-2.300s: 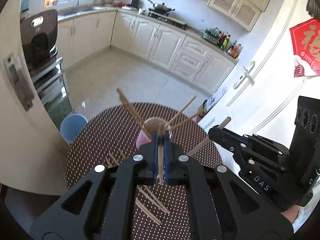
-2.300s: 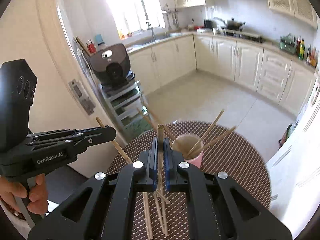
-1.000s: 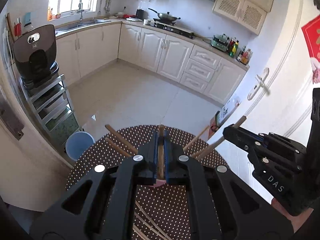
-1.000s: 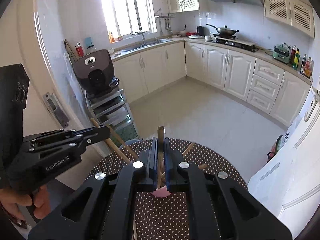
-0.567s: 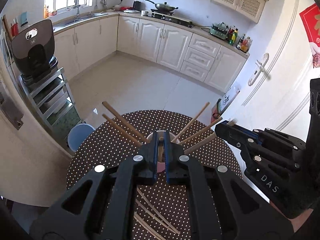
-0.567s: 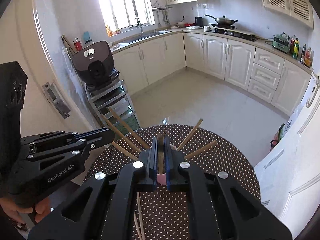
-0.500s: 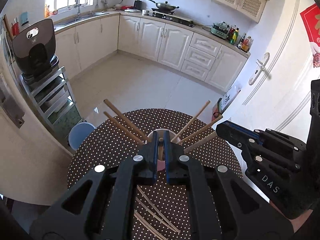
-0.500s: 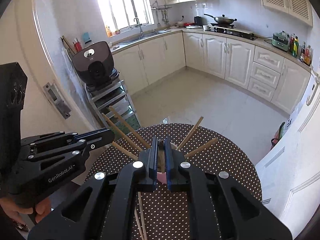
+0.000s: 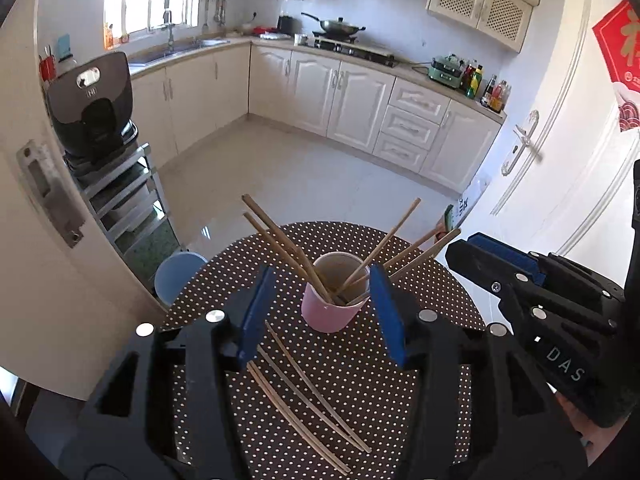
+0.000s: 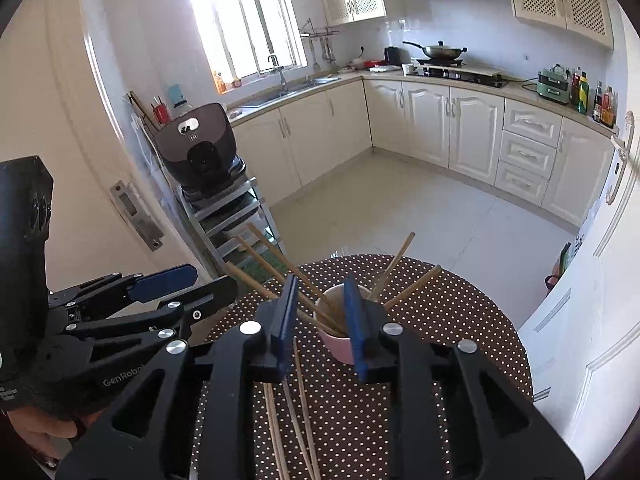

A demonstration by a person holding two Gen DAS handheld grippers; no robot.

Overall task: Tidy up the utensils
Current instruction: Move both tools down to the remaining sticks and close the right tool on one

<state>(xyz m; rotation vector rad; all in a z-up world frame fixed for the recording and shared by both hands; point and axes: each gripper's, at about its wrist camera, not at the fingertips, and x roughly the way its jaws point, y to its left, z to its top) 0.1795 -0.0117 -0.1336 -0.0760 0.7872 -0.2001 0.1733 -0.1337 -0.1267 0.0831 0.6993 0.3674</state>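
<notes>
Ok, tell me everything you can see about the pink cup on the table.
The pink cup is a plain, handleless tumbler with a pale, cream-looking inside and a matte finish; the material is unclear. It stands upright on the brown polka-dot tablecloth, toward the far side of the round table. Several wooden chopsticks stand in it, leaning on its rim and fanning out left and right. More chopsticks lie loose on the cloth in front of it. Both grippers are open near it, and neither appears to touch it.

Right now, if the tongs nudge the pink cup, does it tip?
Probably tips easily: the pink cup looks small and light, and the long chopsticks lean far past its rim, raising its load. It may also slide on the dotted tablecloth.
</notes>
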